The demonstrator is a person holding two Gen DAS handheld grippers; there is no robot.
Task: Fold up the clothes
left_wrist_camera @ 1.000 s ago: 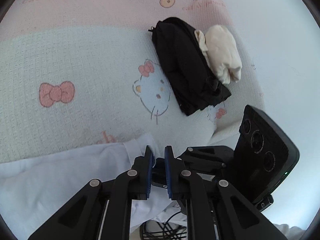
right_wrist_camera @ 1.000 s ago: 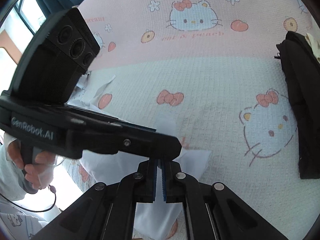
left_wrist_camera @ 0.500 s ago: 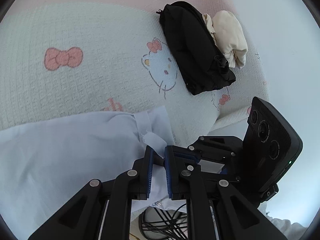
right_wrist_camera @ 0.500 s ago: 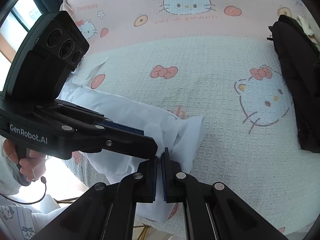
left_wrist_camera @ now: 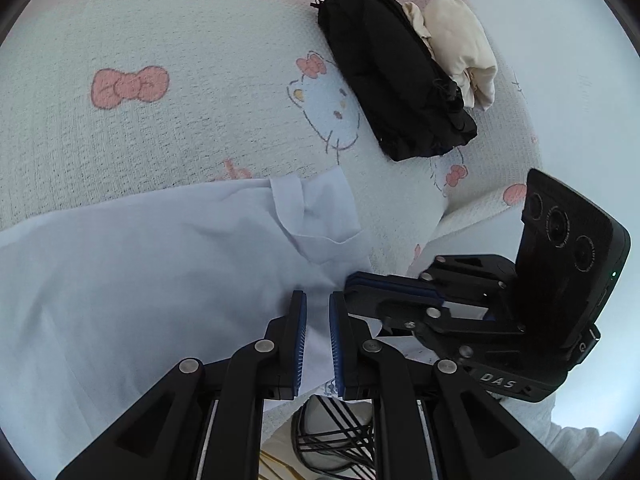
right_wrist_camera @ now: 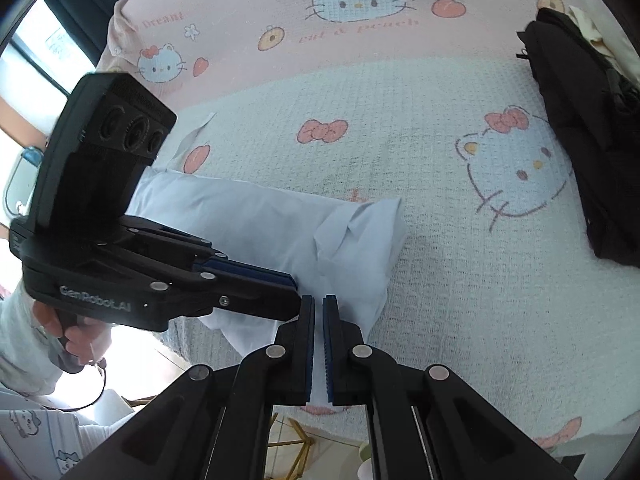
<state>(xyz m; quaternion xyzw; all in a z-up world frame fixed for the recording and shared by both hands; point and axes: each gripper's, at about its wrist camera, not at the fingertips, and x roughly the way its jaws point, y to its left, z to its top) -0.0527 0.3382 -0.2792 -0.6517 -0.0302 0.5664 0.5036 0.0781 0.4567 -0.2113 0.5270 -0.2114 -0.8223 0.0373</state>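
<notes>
A pale blue garment [left_wrist_camera: 160, 280] lies bunched along the near edge of the bed, with a folded-over corner toward the middle. My left gripper [left_wrist_camera: 318, 300] is shut on a fold of this garment's near edge. Close beside it on the right, my right gripper [left_wrist_camera: 354, 280] pinches the same edge. In the right wrist view the right gripper [right_wrist_camera: 318, 300] is shut on the pale garment [right_wrist_camera: 280, 232], and the left gripper [right_wrist_camera: 296, 292] reaches in from the left, held by a hand [right_wrist_camera: 80, 332].
A folded black garment [left_wrist_camera: 392, 76] and a cream garment [left_wrist_camera: 460, 48] lie at the bed's far right. The cartoon-cat bedspread [left_wrist_camera: 160, 140] covers the bed. Below the bed's near edge is a shoe [left_wrist_camera: 332, 432] on the floor. A window [right_wrist_camera: 24, 80] is at the left.
Both grippers have sunk toward the bed's near edge, still holding the pale garment. Far more of the garment now lies spread on the bedspread.
</notes>
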